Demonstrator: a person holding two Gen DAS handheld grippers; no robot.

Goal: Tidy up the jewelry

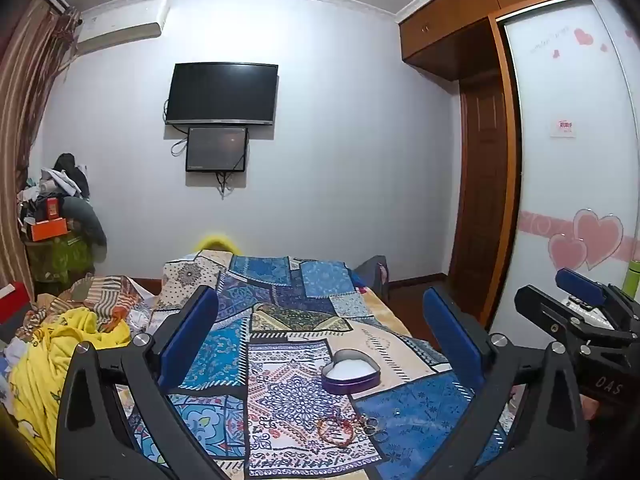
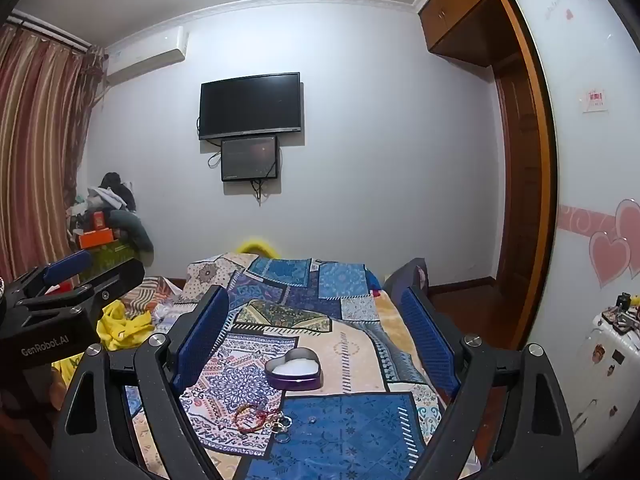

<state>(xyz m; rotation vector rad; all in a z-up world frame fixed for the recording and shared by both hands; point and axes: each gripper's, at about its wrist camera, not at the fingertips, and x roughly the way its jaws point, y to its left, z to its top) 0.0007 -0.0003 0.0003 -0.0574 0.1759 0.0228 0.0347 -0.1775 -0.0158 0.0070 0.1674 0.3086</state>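
Note:
A purple heart-shaped tin (image 1: 351,372) (image 2: 294,368) with a white lining lies open on the patchwork bedspread (image 1: 280,320) (image 2: 352,432). Just in front of it lies a small heap of jewelry: red bead bracelets (image 1: 336,430) (image 2: 252,416) and a few metal rings (image 1: 374,428) (image 2: 282,426). A tiny single piece (image 2: 311,420) sits to their right. My left gripper (image 1: 320,332) hovers above the bed, open and empty. My right gripper (image 2: 316,332) stands open too, nothing between its fingers. Each gripper shows in the other's view, the right gripper (image 1: 580,312) and the left gripper (image 2: 76,276).
Crumpled yellow and striped bedding (image 1: 72,340) (image 2: 124,324) lies on the left of the bed. A wardrobe (image 1: 568,140) with heart decals stands at the right, a white case (image 2: 604,364) with small items beside it. A TV (image 1: 222,94) hangs on the far wall.

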